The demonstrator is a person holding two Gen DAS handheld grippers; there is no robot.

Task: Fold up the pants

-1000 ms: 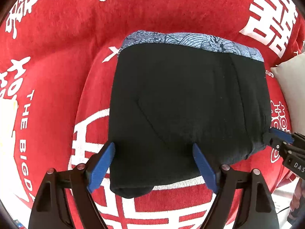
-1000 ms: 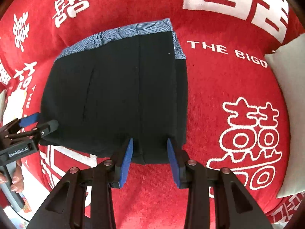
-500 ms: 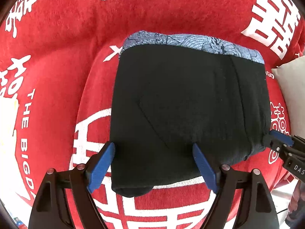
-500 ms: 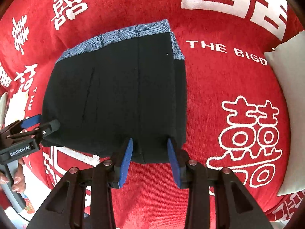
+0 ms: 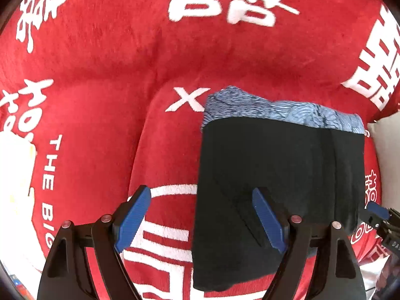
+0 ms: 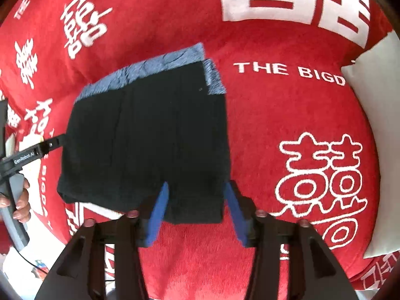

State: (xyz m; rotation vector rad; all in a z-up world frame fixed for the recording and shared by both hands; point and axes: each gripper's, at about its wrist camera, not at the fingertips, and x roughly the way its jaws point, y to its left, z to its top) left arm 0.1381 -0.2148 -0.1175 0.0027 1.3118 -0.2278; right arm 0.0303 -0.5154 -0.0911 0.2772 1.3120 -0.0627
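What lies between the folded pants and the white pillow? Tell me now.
Only red blanket with white lettering lies between the pants and the pillow; the right wrist view shows it.

Each of the 2 fisheye views looked steeply down from close above, along its own fingers. The left wrist view faced the folded pants (image 5: 280,175) from their near-left edge, the right from their near-right corner. Both shared the pants and red cloth (image 5: 100,75).
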